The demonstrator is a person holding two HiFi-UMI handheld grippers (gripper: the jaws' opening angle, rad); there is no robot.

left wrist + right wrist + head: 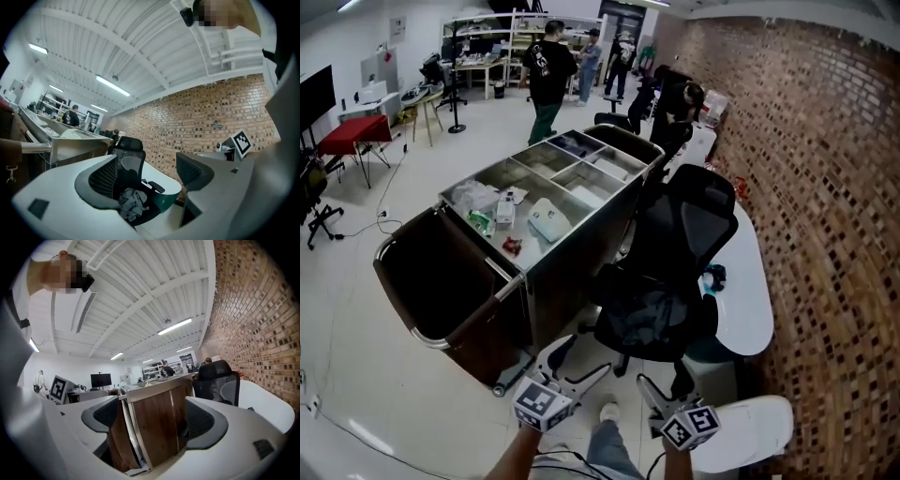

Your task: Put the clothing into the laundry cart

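A crumpled dark grey garment [649,319] lies on the seat of a black office chair [689,220]. The laundry cart [572,246] stands left of the chair, its dark open bag [431,277] at the near left end. My left gripper [579,364] is low in the head view, open and empty, short of the chair. In the left gripper view the garment [133,204] shows between the spread jaws of the left gripper [147,183], still at a distance. The right gripper [666,386] is open and empty too. In the right gripper view the right gripper [152,420] faces the cart's wooden side [157,423].
A white table [750,291] runs along the brick wall [834,187] right of the chair. The cart's top trays [534,202] hold small items. Several people [548,70] stand at the far end of the room. A red table [356,134] is at far left.
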